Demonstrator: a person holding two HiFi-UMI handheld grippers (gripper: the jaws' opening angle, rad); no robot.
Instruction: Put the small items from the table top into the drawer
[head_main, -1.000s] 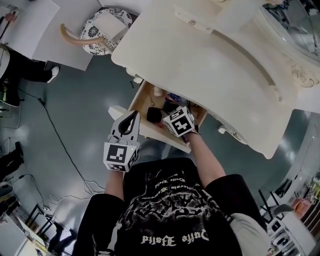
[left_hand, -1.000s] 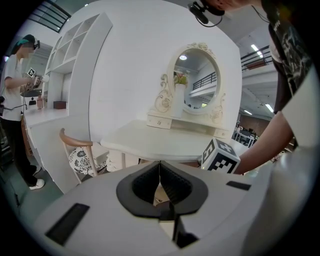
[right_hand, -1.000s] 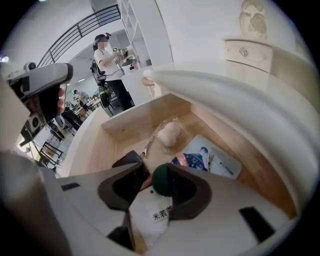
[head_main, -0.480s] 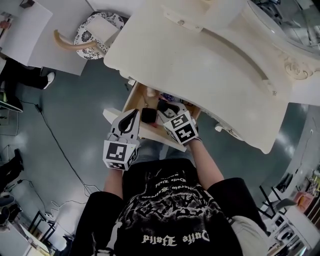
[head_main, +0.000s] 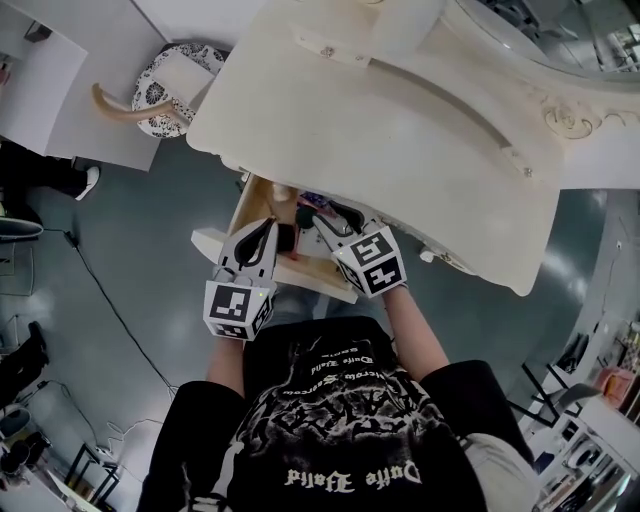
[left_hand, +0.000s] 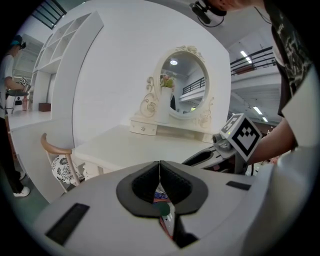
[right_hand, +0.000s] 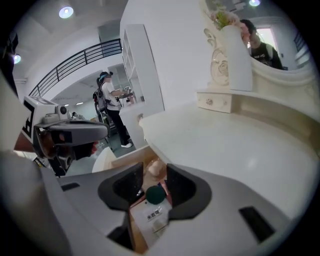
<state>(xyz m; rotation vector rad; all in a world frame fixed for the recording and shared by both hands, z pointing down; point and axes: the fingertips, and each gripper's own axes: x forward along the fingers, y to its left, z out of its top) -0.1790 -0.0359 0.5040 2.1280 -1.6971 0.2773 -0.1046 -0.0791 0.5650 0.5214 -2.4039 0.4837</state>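
Note:
The cream dressing table (head_main: 400, 130) has its wooden drawer (head_main: 258, 205) pulled out below the front edge. Inside lie a dark item (head_main: 286, 238), a pale round item (right_hand: 156, 168) and a white labelled packet (right_hand: 151, 218). My right gripper (head_main: 326, 214) hovers above the drawer, jaws open, with nothing between the pads (right_hand: 181, 184). My left gripper (head_main: 266, 228) is held beside it over the drawer's front, jaws shut and empty, pads (left_hand: 146, 181) touching. In the left gripper view the right gripper (left_hand: 227, 145) shows at the right.
A chair with a patterned cushion (head_main: 165, 85) stands left of the table. An oval mirror (left_hand: 181, 82) and a small drawer box (head_main: 330, 50) sit at the table's back. A cable (head_main: 110, 300) runs over the floor. A person (right_hand: 112, 107) stands at a shelf far off.
My right gripper has risen up out of the drawer, still open. The left gripper has shifted slightly, still shut. The items in the drawer have stayed in place.

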